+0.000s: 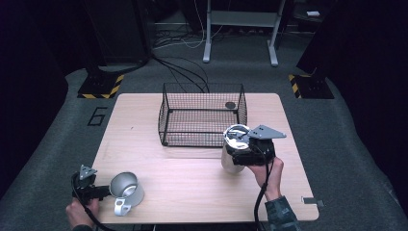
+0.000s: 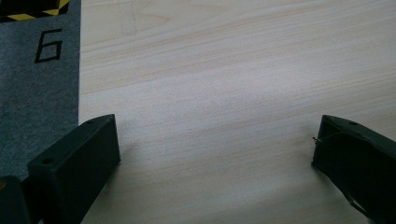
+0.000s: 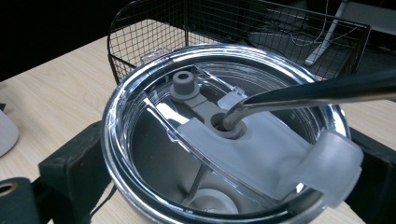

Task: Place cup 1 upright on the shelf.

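Both grippers sit at the near half of the wooden table (image 1: 192, 187), well apart. Right gripper (image 1: 239, 153): its jaws are spread wide and closed against the two sides of a steel tumbler (image 1: 233, 151), which it grips just below the rim — the right gripper view shows a black jaw pressed to each flank of the vessel. The tumbler stands upright on the table, just in front of the wire basket (image 1: 202, 115) and near its right corner. A clear lid (image 3: 224, 126) sits on the tumbler, with a grey stopper (image 3: 183, 84) on it, and a metal straw (image 3: 308, 91) passes through the lid's hole and leans toward the right of that view. Left gripper (image 1: 107, 192): its jaws stand wide open, with bare table between them in the left gripper view — nothing is held. In the high view it lies at the near left corner, its jaw tips just beside a steel mug (image 1: 126, 190) that lies on its side, mouth toward the gripper and handle toward the table's near edge; whether the jaws touch the mug cannot be told. A small dark disc (image 1: 230, 105) rests inside the basket, at its far right.
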